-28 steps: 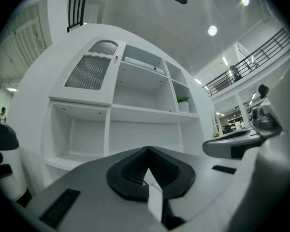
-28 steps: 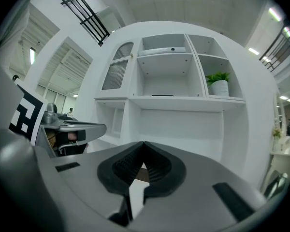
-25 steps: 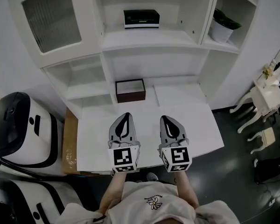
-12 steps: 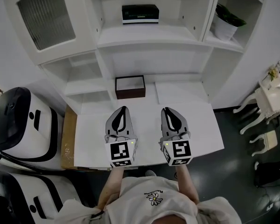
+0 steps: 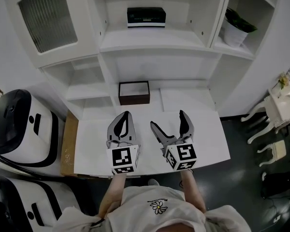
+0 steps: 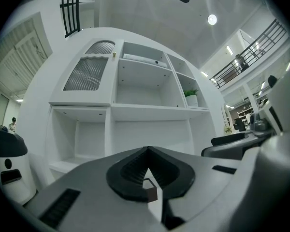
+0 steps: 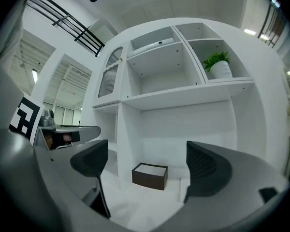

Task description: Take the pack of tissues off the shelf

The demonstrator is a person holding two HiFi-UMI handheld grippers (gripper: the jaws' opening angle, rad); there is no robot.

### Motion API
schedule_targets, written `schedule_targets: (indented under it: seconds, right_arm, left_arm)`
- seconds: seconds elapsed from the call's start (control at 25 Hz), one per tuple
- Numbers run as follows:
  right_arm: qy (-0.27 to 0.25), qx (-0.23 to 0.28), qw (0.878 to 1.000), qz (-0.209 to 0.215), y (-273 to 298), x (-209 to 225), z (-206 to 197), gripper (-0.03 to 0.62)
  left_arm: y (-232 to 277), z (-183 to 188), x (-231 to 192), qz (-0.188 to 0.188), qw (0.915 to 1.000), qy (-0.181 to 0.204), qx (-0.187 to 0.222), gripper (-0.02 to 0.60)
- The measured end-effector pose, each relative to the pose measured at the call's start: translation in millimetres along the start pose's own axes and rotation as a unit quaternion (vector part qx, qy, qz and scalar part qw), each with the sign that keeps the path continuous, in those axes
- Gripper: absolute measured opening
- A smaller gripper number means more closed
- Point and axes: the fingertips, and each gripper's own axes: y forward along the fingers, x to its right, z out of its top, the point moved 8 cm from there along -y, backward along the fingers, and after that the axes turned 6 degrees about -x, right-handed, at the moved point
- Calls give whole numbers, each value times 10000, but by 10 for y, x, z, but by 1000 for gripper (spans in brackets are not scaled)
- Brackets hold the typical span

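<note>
My right gripper (image 5: pixel 168 120) is opening its jaws with nothing between them; through the gap I see only the brown box (image 5: pixel 134 92) at the back of the white desk (image 5: pixel 208 134), well beyond. My left gripper (image 5: pixel 125 116) is clenched shut and empty. The pack of tissues (image 5: pixel 146 17) lies on the upper shelf (image 5: pixel 183 38), high above both grippers and well apart from them. I judge this is the reach: I should lift the right gripper level with that shelf, keep the jaws wide, come in straight between the uprights, straddle the pack squarely, and ignore the brown box below.
</note>
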Motion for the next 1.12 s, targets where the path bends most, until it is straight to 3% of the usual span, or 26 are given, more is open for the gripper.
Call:
schedule_targets:
  seconds: [0.08,0.56,0.68,0.92,1.12]
  right_arm:
    - [136,-59,9999,69,22,11,-39,505]
    - [438,-294,9984,223,102,179,27,505]
    - [404,35,9983,409,163,249,398,505]
    - [-221,861,9923,863,403,410,1548,503]
    - [-368,918,9873,1244,833,573,2306,503]
  left_arm:
    - [16,0,-2,16,10000,1,-23,0]
    - [50,5,-22,92,9999,-21,-96,0]
    - [54,25,-40,115,9999,-8,-95,0]
    - [65,-5,-87,176,9997,-37,-176,0]
    - [57,-17,-155,268,9993,-82,-231,-1]
